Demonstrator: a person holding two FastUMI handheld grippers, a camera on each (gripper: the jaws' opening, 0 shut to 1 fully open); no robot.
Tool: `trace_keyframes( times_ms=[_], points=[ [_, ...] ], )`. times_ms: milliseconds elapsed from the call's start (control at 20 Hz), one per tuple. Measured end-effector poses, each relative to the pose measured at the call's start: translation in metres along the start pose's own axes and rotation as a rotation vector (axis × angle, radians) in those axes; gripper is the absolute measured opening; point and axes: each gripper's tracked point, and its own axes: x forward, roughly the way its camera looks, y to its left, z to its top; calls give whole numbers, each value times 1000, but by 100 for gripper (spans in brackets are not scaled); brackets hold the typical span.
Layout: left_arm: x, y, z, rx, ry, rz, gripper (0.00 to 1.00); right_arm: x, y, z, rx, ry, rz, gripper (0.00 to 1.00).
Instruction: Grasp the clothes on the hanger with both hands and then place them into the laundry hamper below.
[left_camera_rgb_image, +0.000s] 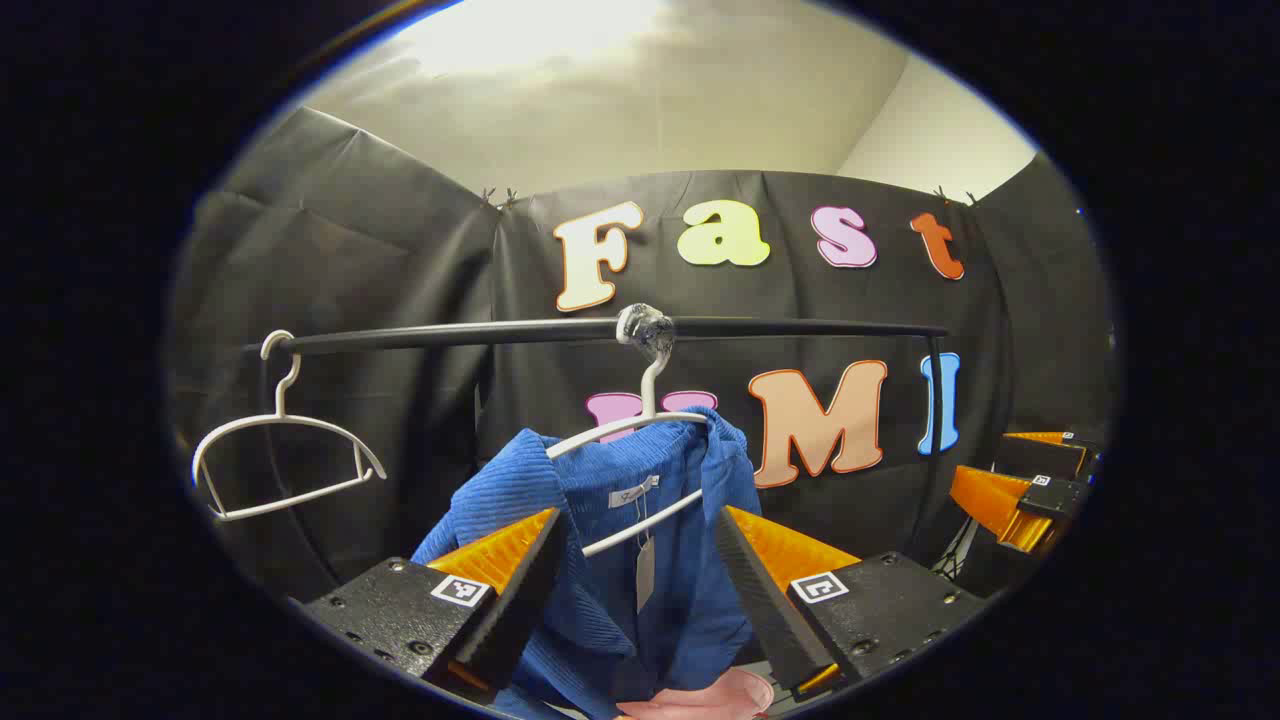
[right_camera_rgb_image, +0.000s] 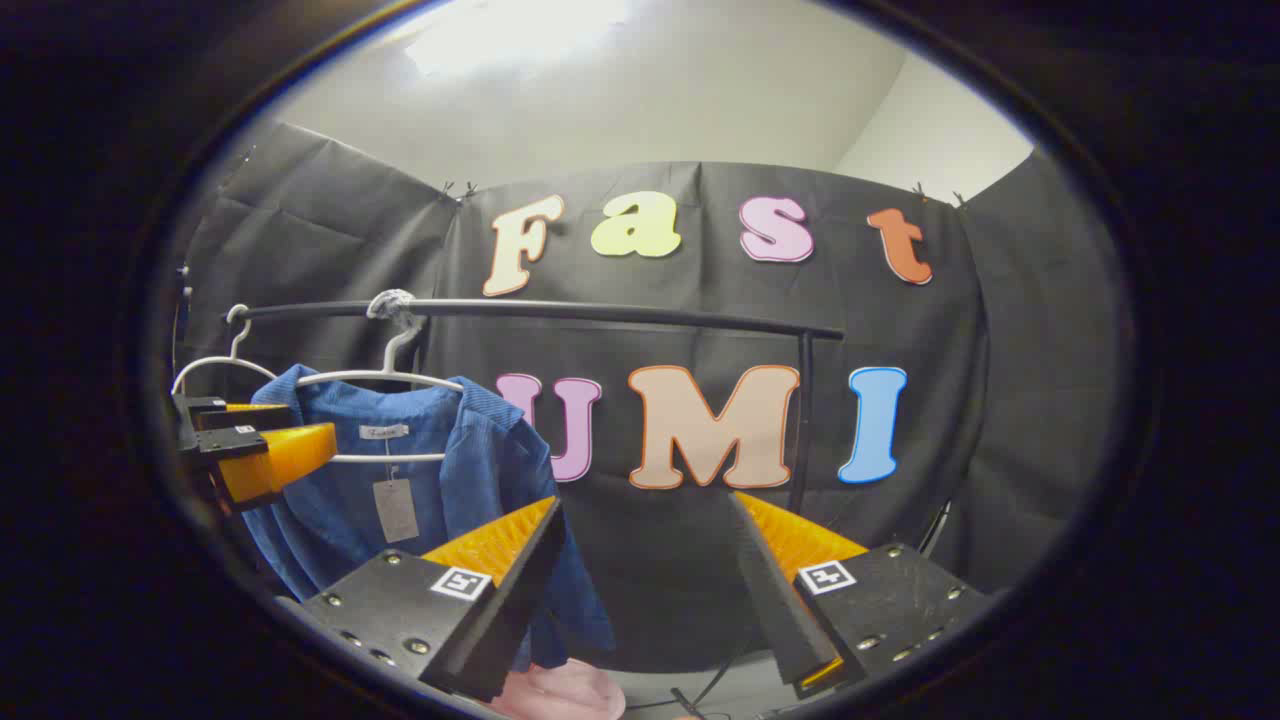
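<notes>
Left gripper view: blue ribbed shirt (left_camera_rgb_image: 620, 560) on white hanger (left_camera_rgb_image: 640, 440), hung from black rail (left_camera_rgb_image: 600, 331), partly slipped off one shoulder. Neck label (left_camera_rgb_image: 634, 492) and hangtag (left_camera_rgb_image: 645, 572) unreadable. Left gripper (left_camera_rgb_image: 637, 565) spread wide, gripping nothing. Right gripper (right_camera_rgb_image: 645, 560) likewise released, shirt off to its left. Pink hamper (left_camera_rgb_image: 700, 697) below.

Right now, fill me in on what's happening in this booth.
A person is working two handheld tools toward a blue garment hanging on a white hanger from a black rail. The left tool is open, its fingers on either side of the garment without pressing it. The right tool is also open and sits off to the garment's side, holding nothing. A second hanger hangs bare on the rail. Something pink shows below, probably the hamper. Nothing is grasped yet.
</notes>
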Motion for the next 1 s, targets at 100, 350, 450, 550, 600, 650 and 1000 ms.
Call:
trace_keyframes(
  times_ms=[100, 350, 450, 550, 600, 650, 1000],
  points=[
    [1, 2, -1, -3, 6, 8, 94, 3, 5, -2, -2, 4, 28, 96],
    [-3, 1, -4, 0, 7, 18, 94, 6, 20, -2, -2, 1, 67, 96],
    [-5, 1, -7, -10, 13, 22, 94, 6, 25, -2, 13, 2, 81, 96],
    [-6, 1, -6, -12, 13, 30, 94, 7, 28, -2, 15, 0, 92, 96],
    [-6, 1, -6, -11, 11, 33, 94, 8, 29, -3, 11, 0, 98, 93],
    [-7, 1, -6, -12, 13, 35, 94, 8, 29, -3, 8, -1, 102, 93],
    [-18, 5, -13, -36, 37, 77, 94, 8, 33, -2, 15, -9, 129, 96]
  ],
)
